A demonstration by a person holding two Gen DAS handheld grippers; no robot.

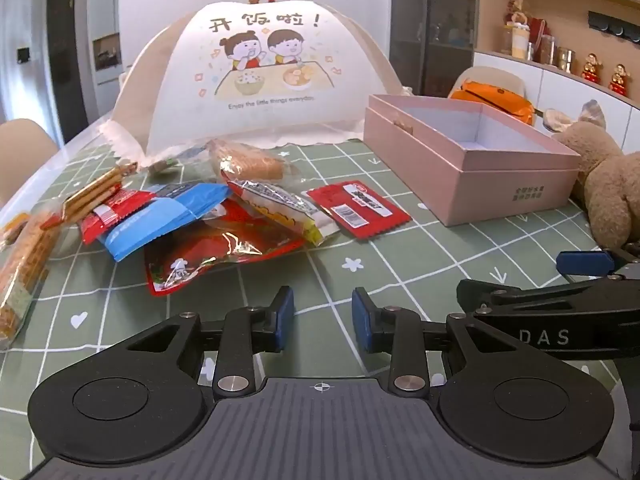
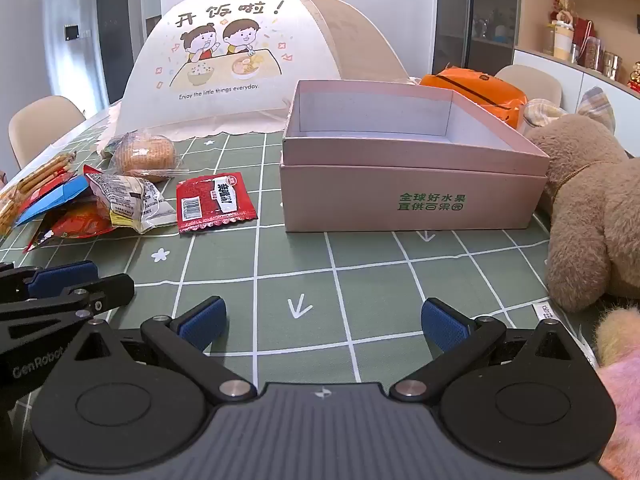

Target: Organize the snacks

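Snack pile's on the left of the green checked tablecloth [image 2: 360, 280]: biscuit sleeve [image 1: 24, 264], blue packet [image 1: 160, 216], big red pouch [image 1: 216, 252], a bread roll in clear wrap [image 2: 144, 154], and a flat red sachet [image 2: 214, 202] just beside the heap. Left gripper [image 1: 322, 316] hovers low with jaws parted, nothing in them. Right gripper [image 2: 322, 326] is spread wide, also holding nothing. The pink box [image 2: 400, 184] sits open further right, plush bear [image 2: 592, 216] touching it.
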